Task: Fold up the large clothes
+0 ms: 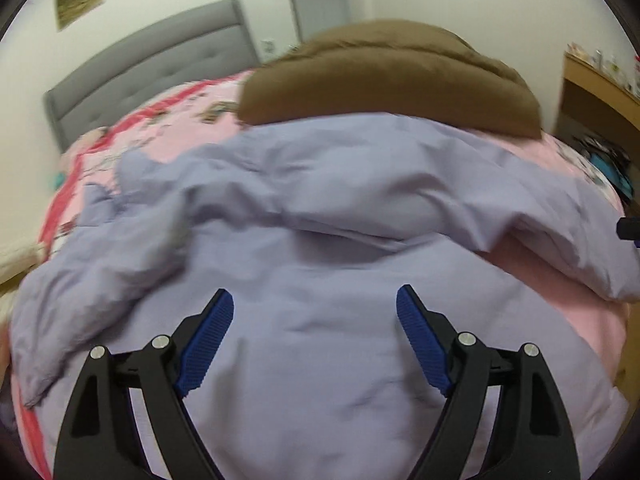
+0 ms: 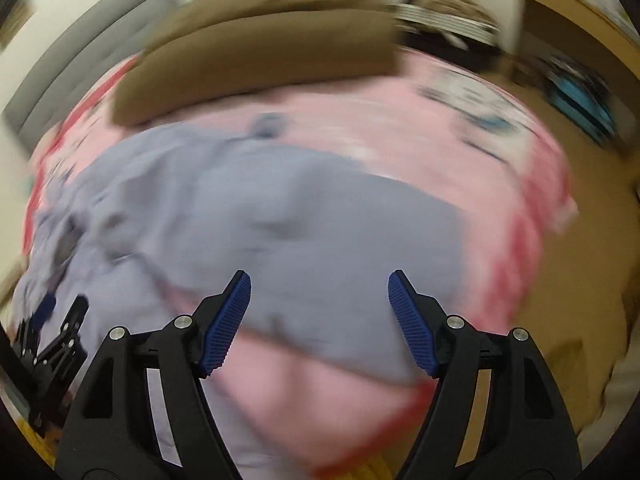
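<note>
A large lavender garment (image 1: 320, 208) lies crumpled across a pink bed cover (image 1: 160, 128); it also shows, blurred, in the right wrist view (image 2: 280, 216). My left gripper (image 1: 315, 304) is open and empty just above the garment's near part. My right gripper (image 2: 319, 284) is open and empty above the garment's right edge, over pink cover (image 2: 460, 152). The left gripper's black frame (image 2: 52, 344) shows at the lower left of the right wrist view. The right gripper's tip (image 1: 630, 230) peeks in at the right edge of the left wrist view.
A folded brown blanket (image 1: 392, 76) lies on the bed behind the garment. A grey padded headboard (image 1: 152, 68) stands at the back left. A wooden shelf unit (image 1: 600, 92) stands right of the bed, with dark clutter (image 2: 576, 96) on the floor.
</note>
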Motion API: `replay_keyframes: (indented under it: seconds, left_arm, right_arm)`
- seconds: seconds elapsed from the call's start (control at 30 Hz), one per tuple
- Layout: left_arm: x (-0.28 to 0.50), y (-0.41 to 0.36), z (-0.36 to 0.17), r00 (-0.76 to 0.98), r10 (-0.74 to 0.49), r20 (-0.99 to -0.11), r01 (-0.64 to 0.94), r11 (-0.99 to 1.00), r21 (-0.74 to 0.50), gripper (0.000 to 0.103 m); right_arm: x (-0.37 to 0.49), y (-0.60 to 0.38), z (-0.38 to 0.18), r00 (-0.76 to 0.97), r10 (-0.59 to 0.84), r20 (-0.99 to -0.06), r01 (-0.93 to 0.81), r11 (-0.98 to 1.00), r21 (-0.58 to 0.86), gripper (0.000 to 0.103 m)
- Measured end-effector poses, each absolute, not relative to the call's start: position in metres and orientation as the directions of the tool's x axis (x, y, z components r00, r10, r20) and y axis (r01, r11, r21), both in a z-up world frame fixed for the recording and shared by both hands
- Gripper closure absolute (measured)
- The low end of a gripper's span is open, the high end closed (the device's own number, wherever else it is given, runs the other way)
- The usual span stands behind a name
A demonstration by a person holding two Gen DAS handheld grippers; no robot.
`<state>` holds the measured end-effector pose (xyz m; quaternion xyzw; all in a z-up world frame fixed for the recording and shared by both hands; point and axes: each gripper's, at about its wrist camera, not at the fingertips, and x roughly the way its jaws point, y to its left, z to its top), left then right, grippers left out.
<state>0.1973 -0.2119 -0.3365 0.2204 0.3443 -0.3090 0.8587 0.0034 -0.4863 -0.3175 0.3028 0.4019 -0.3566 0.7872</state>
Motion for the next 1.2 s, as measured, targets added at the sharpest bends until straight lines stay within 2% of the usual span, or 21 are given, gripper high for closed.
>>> replay_keyframes:
  seconds: [0.1,0.2,0.3,0.37,0.4,0.57,0.73,0.83,0.93,1.0,1.13,1.2]
  left_arm:
    - [0.187,-0.227,-0.349,0.562,-0.355,-0.747,0.700,0.685,0.202,0.021]
    - [0.186,-0.232,-0.360,0.552,-0.327,-0.767,0.700,0.681,0.213,0.021]
    - [0.194,-0.229,-0.368,0.524,-0.323,-0.788,0.704,0.686,0.187,0.021]
    - [0.195,-0.229,-0.370,0.514,-0.321,-0.795,0.705,0.686,0.179,0.020]
    - [0.195,-0.230,-0.370,0.514,-0.320,-0.796,0.705,0.686,0.179,0.020]
    - [0.196,-0.230,-0.372,0.513,-0.312,-0.800,0.698,0.694,0.176,0.020]
    - [0.192,-0.225,-0.356,0.544,-0.315,-0.778,0.673,0.717,0.181,0.020]
    - [0.195,-0.216,-0.343,0.556,-0.306,-0.773,0.644,0.747,0.168,0.020]
    - [0.203,-0.202,-0.346,0.477,-0.344,-0.809,0.651,0.756,0.062,0.020]
    - [0.204,-0.197,-0.350,0.455,-0.357,-0.816,0.656,0.754,0.036,0.020]
    - [0.197,-0.191,-0.353,0.464,-0.397,-0.792,0.678,0.735,0.029,0.020]
    - [0.193,-0.190,-0.355,0.460,-0.416,-0.784,0.687,0.727,0.017,0.020]
  right_arm:
    - [-0.014,-0.498,-0.331,0.405,-0.356,-0.842,0.843,0.503,0.193,0.035]
    - [-0.024,-0.513,-0.349,0.444,-0.316,-0.838,0.843,0.465,0.271,0.034]
    - [-0.016,-0.528,-0.365,0.531,-0.197,-0.824,0.788,0.474,0.394,0.076]
    - [-0.011,-0.530,-0.352,0.573,-0.195,-0.796,0.762,0.482,0.431,0.091]
    - [-0.009,-0.531,-0.341,0.602,-0.192,-0.775,0.744,0.488,0.456,0.094]
    - [0.020,-0.530,-0.250,0.782,-0.151,-0.605,0.568,0.572,0.592,0.096]
    - [0.125,-0.482,-0.133,0.875,0.012,-0.484,0.266,0.823,0.501,0.098]
    - [0.191,-0.436,-0.097,0.876,0.146,-0.460,0.077,0.898,0.432,0.098]
    - [0.256,-0.379,-0.084,0.844,0.282,-0.457,-0.098,0.918,0.385,0.099]
    - [0.291,-0.341,-0.084,0.808,0.365,-0.462,-0.185,0.902,0.390,0.099]
    - [0.357,-0.261,-0.096,0.692,0.507,-0.513,-0.333,0.855,0.397,0.099]
    - [0.391,-0.215,-0.106,0.603,0.553,-0.575,-0.387,0.833,0.396,0.099]
